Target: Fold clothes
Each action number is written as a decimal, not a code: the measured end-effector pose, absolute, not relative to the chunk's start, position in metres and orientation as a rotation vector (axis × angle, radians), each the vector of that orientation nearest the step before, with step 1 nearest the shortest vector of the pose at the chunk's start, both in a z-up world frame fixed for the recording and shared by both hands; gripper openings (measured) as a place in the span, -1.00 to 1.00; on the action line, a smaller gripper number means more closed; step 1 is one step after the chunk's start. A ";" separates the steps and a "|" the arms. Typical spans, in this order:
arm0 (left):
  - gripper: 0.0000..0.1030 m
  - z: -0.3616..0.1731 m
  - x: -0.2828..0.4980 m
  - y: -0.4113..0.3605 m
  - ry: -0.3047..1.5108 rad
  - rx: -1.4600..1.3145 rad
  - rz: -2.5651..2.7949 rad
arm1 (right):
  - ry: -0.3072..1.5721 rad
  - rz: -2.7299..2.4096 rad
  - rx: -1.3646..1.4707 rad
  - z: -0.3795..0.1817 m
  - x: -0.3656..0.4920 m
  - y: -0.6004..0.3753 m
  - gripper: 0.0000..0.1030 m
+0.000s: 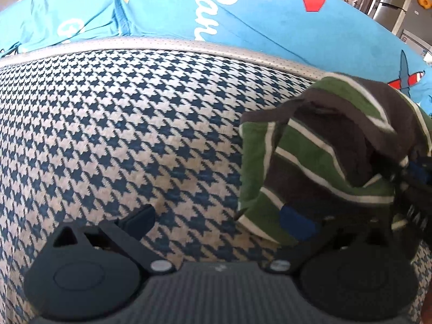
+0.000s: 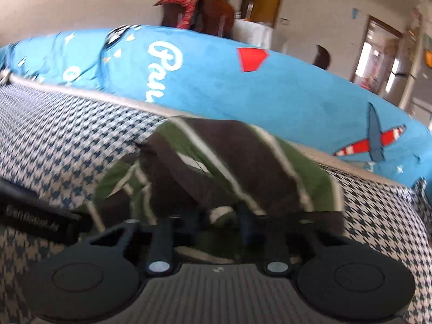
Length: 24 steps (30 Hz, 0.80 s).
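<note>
1. On the checked cushion (image 1: 121, 135), a green, brown and white striped garment (image 1: 324, 145) lies in a bunched heap near the back edge, where a grey piped border (image 1: 189, 43) meets a blue printed cover (image 1: 270, 21) behind it.

2. The right gripper (image 2: 208, 216) is pushed into the near side of the garment (image 2: 229, 162). Its two fingers stand close together with cloth around and between them, so it looks clamped on a fold of the fabric (motion blur keeps the exact pinch point unclear). Holding the cloth at its near edge would let the person lift or drag that edge over the rest.

3. The left gripper (image 1: 216, 224) has its fingers spread wide apart. One finger (image 1: 137, 221) hangs over bare cushion, and the other is buried in the lower left corner of the garment, with a blue pad (image 1: 297, 224) showing against the cloth. Nothing is pinched between them; the placement suits sliding in beside a loose corner to take a second hold.

4. The black body of the other tool (image 1: 413, 194) shows at the right edge of the left wrist view, right against the heap, so both tools work the same piece from neighbouring sides.

5. The garment is crumpled with several overlapping layers, not a flat neat rectangle, so by that look the folding is unfinished.
</note>
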<state>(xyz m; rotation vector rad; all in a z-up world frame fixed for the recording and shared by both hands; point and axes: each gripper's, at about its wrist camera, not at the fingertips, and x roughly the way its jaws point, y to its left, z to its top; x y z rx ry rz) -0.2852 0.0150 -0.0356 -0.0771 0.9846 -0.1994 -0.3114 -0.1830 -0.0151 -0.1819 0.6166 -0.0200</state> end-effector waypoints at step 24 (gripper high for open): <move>1.00 -0.035 -0.298 -0.054 0.884 -0.084 -0.452 | 0.696 -0.394 0.227 0.005 -0.332 -0.293 -0.74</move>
